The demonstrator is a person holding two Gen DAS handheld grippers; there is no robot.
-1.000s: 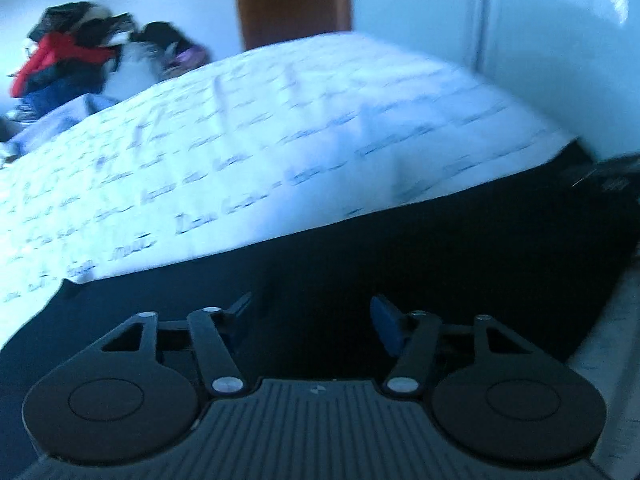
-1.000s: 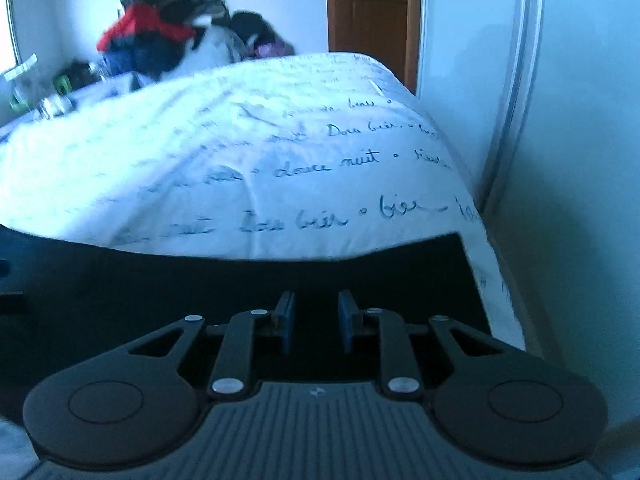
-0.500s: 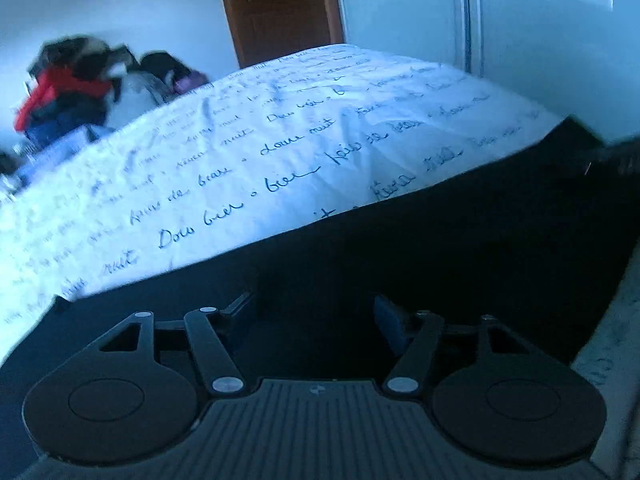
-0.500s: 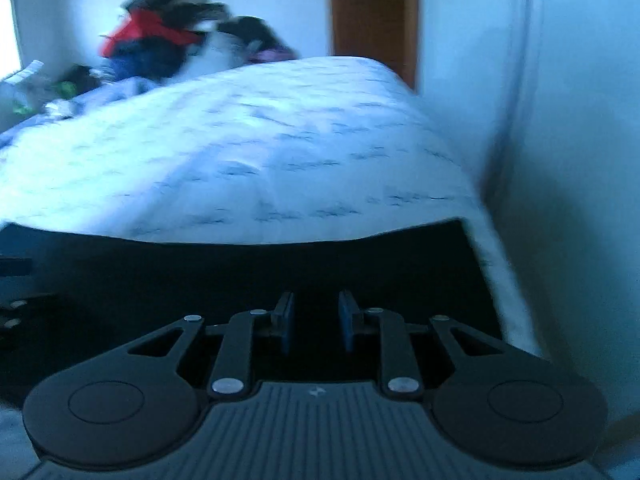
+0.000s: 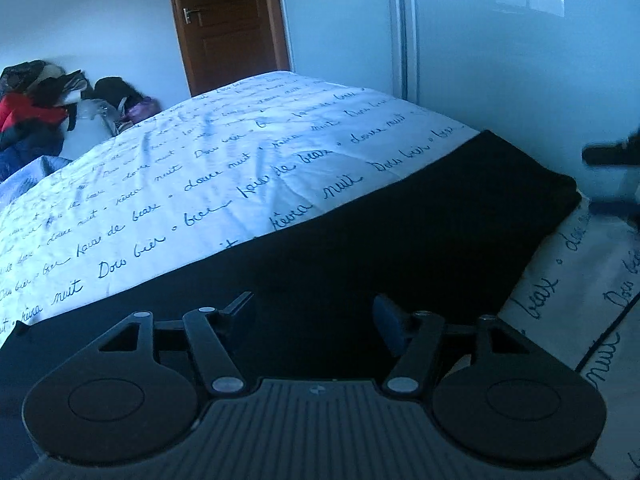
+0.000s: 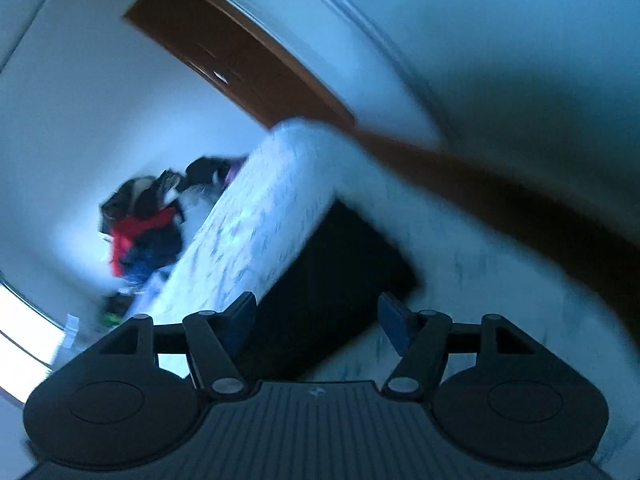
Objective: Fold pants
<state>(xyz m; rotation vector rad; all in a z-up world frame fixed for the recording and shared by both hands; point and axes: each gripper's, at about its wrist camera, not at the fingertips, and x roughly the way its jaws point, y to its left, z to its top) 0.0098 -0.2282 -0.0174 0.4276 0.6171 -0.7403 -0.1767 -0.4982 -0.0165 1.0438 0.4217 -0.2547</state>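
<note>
Now the right gripper point(image 6: 318, 320) had let go: half a second before, its jaws sat nearly closed over the black pants point(image 6: 320, 280); here they stood wide apart and empty, the view tilted and blurred. The left gripper point(image 5: 314, 320) stayed wide open, holding nothing, with the pants point(image 5: 380, 240) spread flat on the bedsheet point(image 5: 200, 184) just ahead of its fingers. Only the left view showed them sharply; the right alone caught the floor beside the bed.
</note>
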